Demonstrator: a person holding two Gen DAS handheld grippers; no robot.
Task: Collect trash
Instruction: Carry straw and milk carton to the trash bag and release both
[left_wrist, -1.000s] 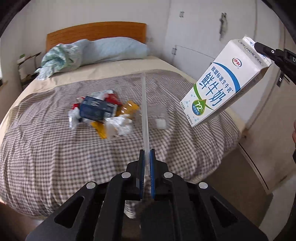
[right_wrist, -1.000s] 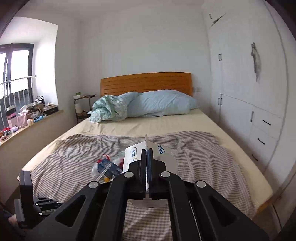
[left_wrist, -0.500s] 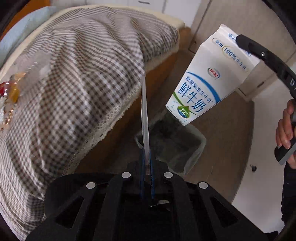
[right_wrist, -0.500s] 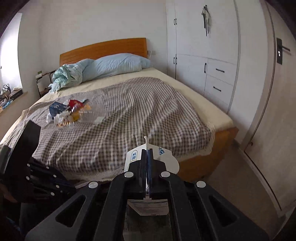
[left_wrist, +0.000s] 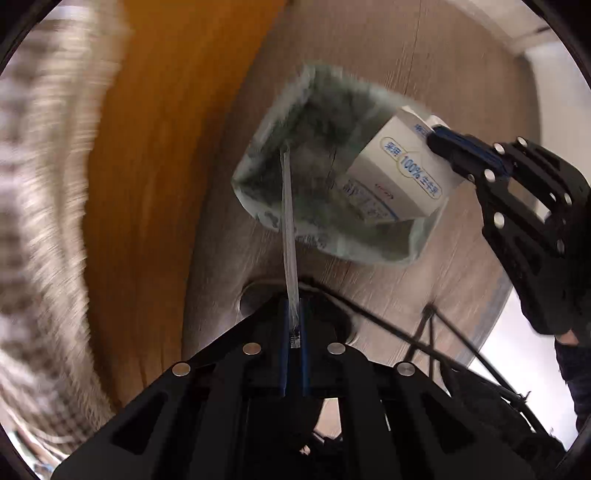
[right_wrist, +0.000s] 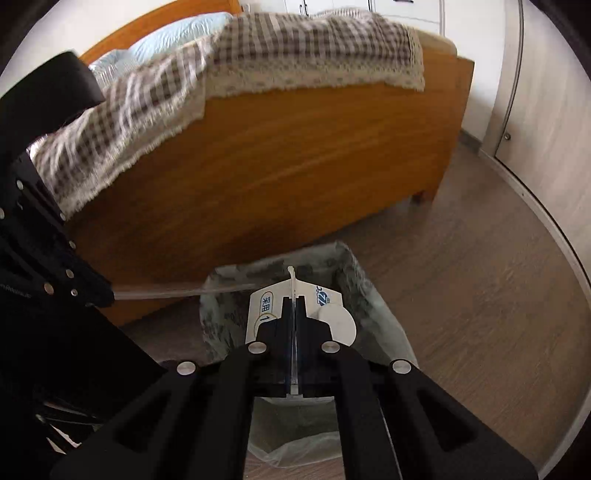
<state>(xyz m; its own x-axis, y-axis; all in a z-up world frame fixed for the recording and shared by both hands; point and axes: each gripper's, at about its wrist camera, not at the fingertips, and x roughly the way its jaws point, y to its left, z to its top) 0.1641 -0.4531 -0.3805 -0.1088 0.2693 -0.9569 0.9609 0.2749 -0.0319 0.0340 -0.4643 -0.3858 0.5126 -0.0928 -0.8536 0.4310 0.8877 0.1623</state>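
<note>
My left gripper is shut on a thin clear plastic strip whose far end reaches over the lined trash bin. My right gripper is shut on the top seam of a white and blue milk carton, held over the bin's open mouth. In the left wrist view the carton hangs inside the bin's rim with the right gripper on it. In the right wrist view the left gripper is at the left and its strip crosses above the bin.
The wooden bed footboard stands right behind the bin, with a checked blanket hanging over it. The floor is wood laminate. A white wardrobe and door are at the right. Black tripod legs stand near the bin.
Both grippers have swung down from the bed toward the floor. The carton and the strip have moved from above the bed edge to over the trash bin's mouth.
</note>
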